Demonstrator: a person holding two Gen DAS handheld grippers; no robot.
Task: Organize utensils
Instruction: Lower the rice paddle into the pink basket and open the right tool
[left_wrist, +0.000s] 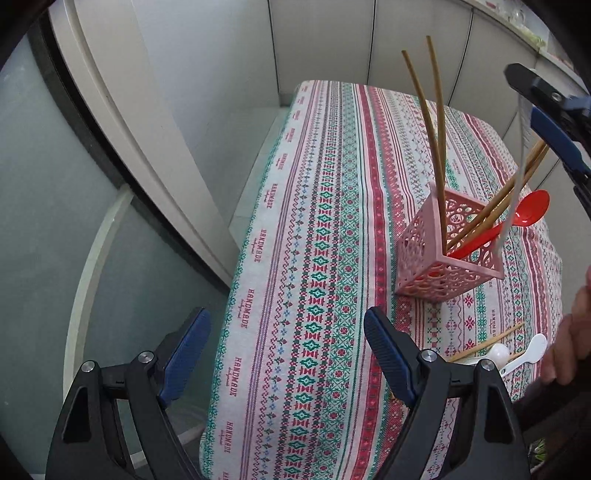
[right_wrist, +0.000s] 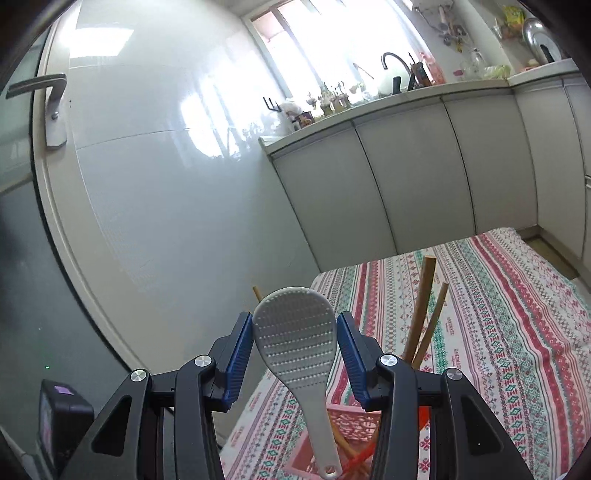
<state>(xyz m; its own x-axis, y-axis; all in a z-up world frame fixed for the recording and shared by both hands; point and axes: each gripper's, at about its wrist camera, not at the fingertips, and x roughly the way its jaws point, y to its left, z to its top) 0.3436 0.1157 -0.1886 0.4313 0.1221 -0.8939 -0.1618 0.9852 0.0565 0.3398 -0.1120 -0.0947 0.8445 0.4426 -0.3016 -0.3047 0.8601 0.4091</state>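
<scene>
Utensils mostly stand in the pink basket (left_wrist: 448, 247) on the cloth-covered worktop (left_wrist: 314, 258): chopsticks (left_wrist: 436, 122) lean against its corners, and a red spoon (left_wrist: 517, 218) tilts out over the rim. The right claw (right_wrist: 295, 343) hangs above the basket with a grey rice paddle (right_wrist: 295, 339) between its pads, handle down, apparently so it can drop in upright; whether the pads pinch it I cannot tell. White spoons (left_wrist: 517, 354) lie near the edge. The left claw (left_wrist: 286, 354) is spread wide, holding nothing.
</scene>
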